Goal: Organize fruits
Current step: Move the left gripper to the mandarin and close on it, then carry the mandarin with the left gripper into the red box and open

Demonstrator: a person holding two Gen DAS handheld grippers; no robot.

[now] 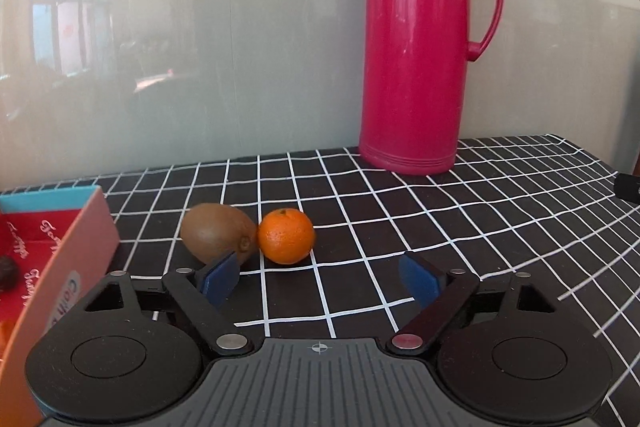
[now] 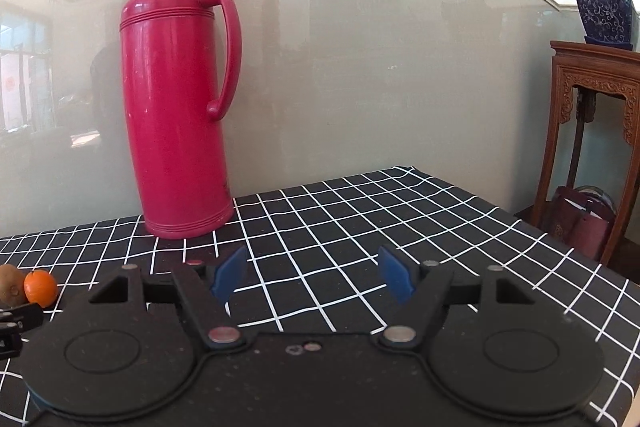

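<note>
While your left gripper (image 1: pixel 318 277) hovers with jaws apart and empty just short of the kiwi (image 1: pixel 218 237) and tangerine (image 1: pixel 285 235), which touch mid-table near the box (image 1: pixel 76 263), centre on one fruit, then close; your right gripper (image 2: pixel 312 277) waits, also parted and empty.

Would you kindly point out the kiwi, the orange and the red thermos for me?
kiwi (image 1: pixel 214 233): left wrist view, middle of its brown skin.
orange (image 1: pixel 285 235): left wrist view, centre of its peel, touching the kiwi.
red thermos (image 2: pixel 176 115): right wrist view, middle of its body.
</note>
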